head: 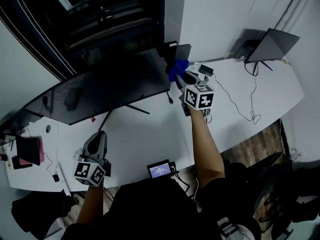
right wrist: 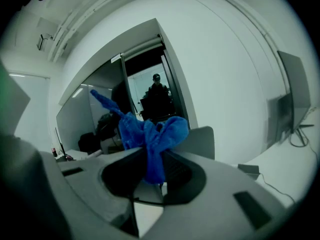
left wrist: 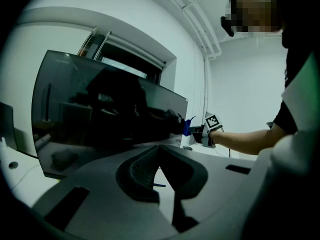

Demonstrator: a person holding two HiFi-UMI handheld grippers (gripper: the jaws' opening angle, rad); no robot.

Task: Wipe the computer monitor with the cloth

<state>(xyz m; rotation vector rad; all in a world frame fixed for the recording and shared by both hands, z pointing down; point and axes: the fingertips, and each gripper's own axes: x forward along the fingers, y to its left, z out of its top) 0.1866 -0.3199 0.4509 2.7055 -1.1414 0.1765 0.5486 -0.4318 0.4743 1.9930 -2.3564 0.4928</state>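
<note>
Cloth [right wrist: 150, 134], blue and bunched, is pinched between the jaws of your right gripper [head: 186, 79], raised at the right end of the monitor [head: 100, 91]; whether it touches the glass cannot be told. That dark curved screen stands toward the back edge of the white bench [head: 150, 134], running from its left side to the middle; your left gripper [head: 97, 138] hovers near the front edge, left of centre, jaws pressed together on nothing; an open laptop [head: 272, 45] stands at the far right corner.
</note>
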